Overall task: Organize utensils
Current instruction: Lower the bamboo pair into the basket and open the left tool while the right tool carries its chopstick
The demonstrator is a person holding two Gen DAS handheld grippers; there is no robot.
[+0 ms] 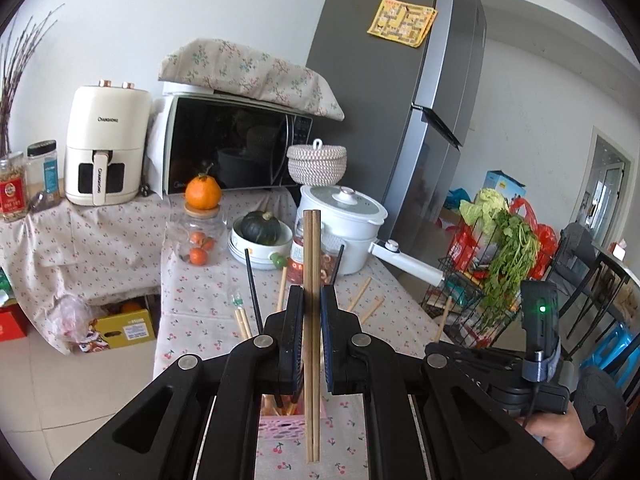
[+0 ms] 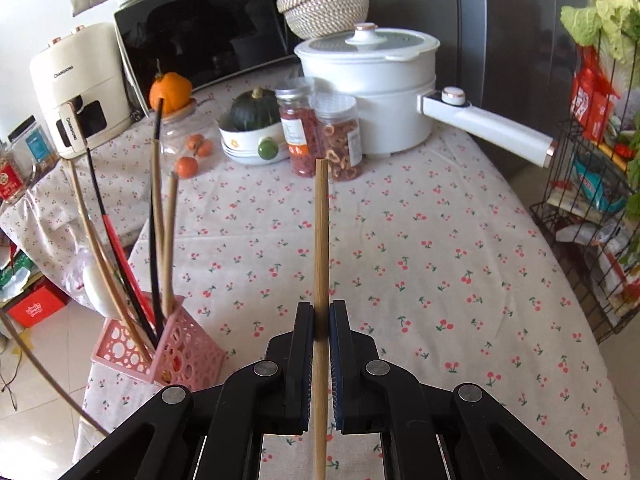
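Note:
In the left wrist view my left gripper is shut on a pair of wooden chopsticks that stand upright between its pads. They hang over the pink perforated holder, which is mostly hidden by the jaws. Several black and wooden chopstick ends fan out around the fingers. In the right wrist view my right gripper is shut on a single wooden chopstick, held above the cherry-print tablecloth. The pink holder stands at the table's left edge, left of this gripper, with several chopsticks in it.
At the back of the table stand a white pot with a long handle, two snack jars, a bowl with a green squash and a jar topped by an orange. A wire rack of vegetables stands beyond the right edge. A hand shows at the lower right.

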